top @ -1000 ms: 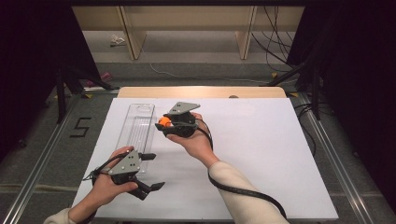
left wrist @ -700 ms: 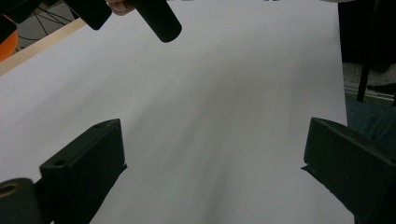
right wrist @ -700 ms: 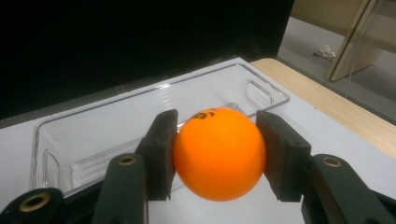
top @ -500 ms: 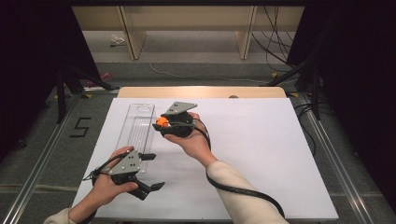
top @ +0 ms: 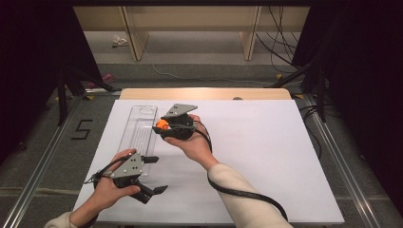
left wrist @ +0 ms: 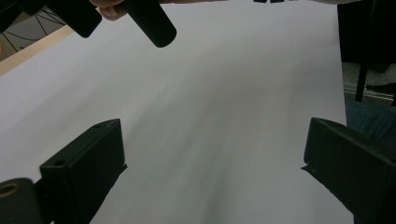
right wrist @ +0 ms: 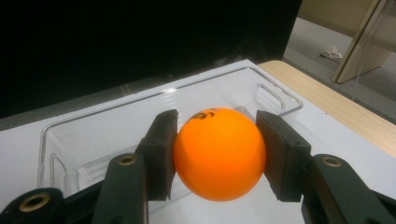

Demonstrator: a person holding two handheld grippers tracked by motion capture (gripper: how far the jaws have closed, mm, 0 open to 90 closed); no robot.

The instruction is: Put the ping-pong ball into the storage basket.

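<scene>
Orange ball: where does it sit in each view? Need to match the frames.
High view: orange ball left of centre, at the right gripper, beside the clear tray.
Right gripper view: centre, ball clamped between both jaws, tray behind it.
Left gripper view: not in it.
Shared landmark: the white table sheet.

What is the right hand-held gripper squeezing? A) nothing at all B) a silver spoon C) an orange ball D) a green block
C: in the right gripper view, the right hand-held gripper has both black pads pressed against the sides of an orange ball, held just in front of the clear plastic tray.
</scene>
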